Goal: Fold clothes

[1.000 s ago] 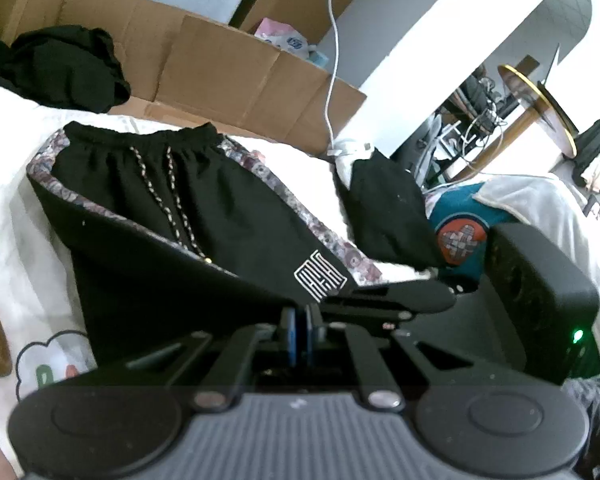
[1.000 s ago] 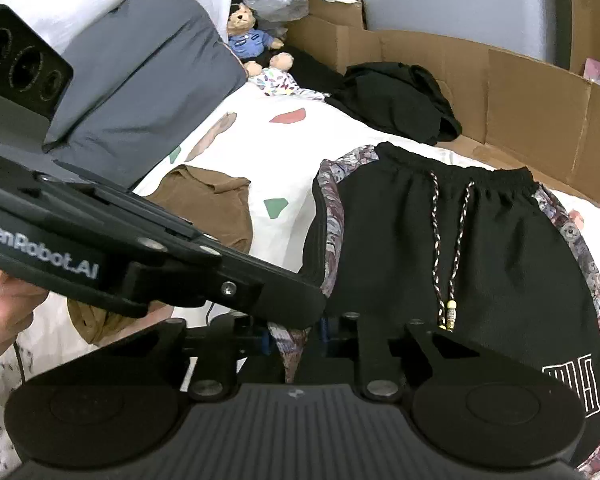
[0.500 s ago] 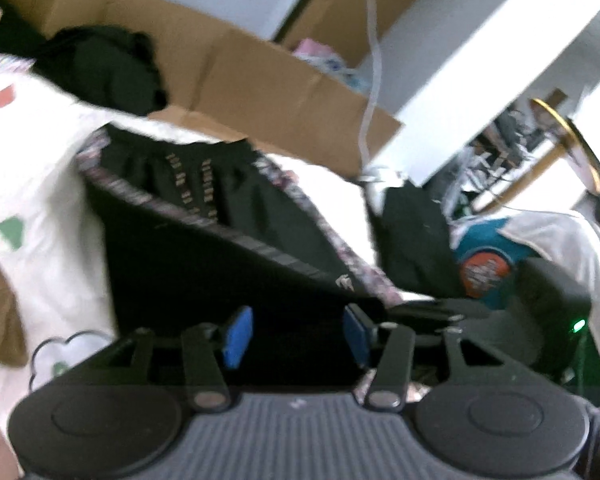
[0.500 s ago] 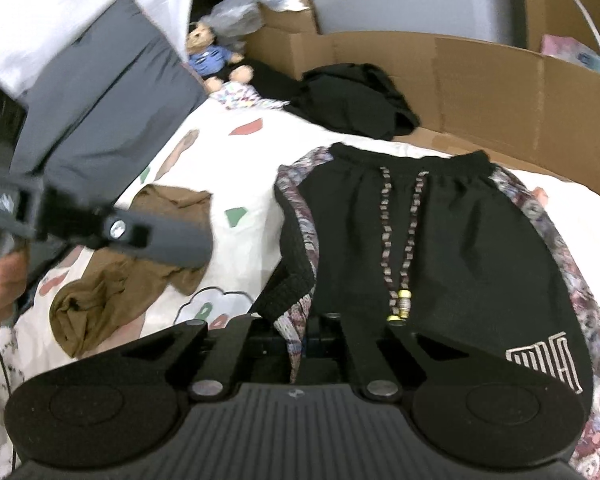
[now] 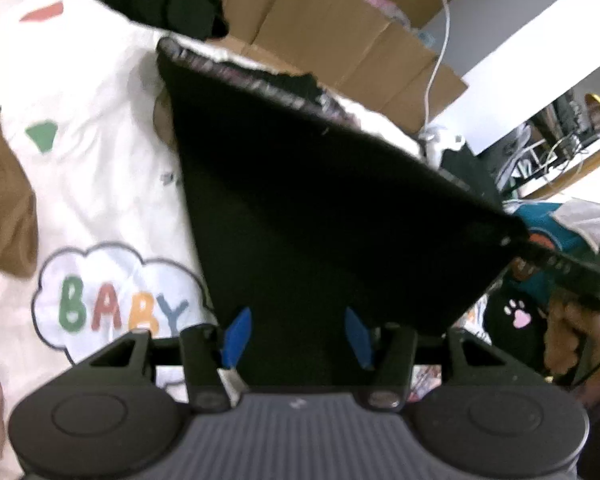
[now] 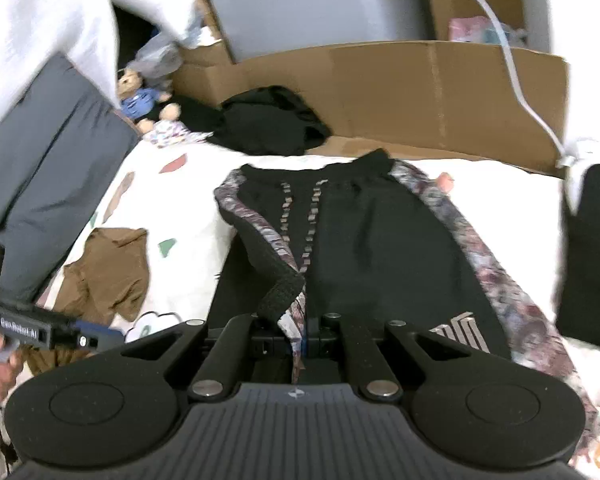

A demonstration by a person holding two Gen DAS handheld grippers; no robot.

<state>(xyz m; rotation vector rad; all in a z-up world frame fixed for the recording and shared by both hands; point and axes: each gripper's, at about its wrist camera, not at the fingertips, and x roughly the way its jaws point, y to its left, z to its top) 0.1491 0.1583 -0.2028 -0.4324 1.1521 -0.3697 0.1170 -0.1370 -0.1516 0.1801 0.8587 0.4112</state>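
Right wrist view: we carry the black shorts' (image 6: 380, 248) patterned side hem, pinched in our right gripper (image 6: 300, 334) at lower centre, across the bedspread (image 6: 196, 216); our left gripper (image 5: 296, 336), just opened, grips nothing; next, laying the fold flat.

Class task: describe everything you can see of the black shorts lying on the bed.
The black shorts look like soft knit, with an elastic waistband, a braided drawstring, patterned side stripes and a white logo near one hem. They lie on the white printed bedsheet, waistband toward the cardboard. The right gripper is shut on one striped side edge, lifting it across the front. The left gripper stands open over black fabric, gripping nothing.
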